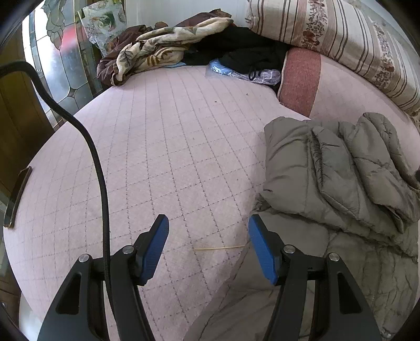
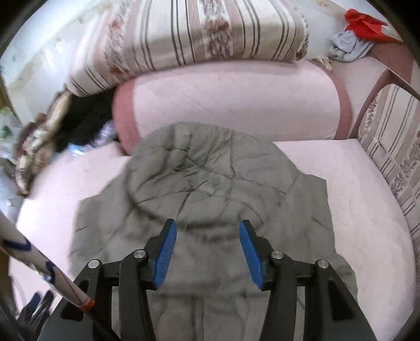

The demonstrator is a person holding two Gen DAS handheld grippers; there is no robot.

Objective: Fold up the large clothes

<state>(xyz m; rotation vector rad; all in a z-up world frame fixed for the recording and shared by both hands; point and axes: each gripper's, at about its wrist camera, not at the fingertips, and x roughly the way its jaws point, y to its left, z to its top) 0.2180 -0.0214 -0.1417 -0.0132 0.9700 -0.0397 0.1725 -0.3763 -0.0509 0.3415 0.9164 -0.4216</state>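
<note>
Puffy grey jacket (image 2: 210, 188) lying on the pink bed (image 1: 157, 147) near the pillow end, right hand-held gripper (image 2: 208, 230) above its middle — fingers wide apart, holding nothing, left hand-held gripper (image 1: 208, 225) also wide apart — jacket just beside its right finger.

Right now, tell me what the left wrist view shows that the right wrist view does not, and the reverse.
Only the left wrist view: the open left gripper over bare bedsheet, a black cable, a stained-glass panel and a thin stick on the sheet.

Only the right wrist view: the open right gripper over the jacket's hood, and red cloth with grey cloth far right.

Both: the grey jacket, striped quilt, pink pillow, and the floral blanket beside dark clothes.
</note>
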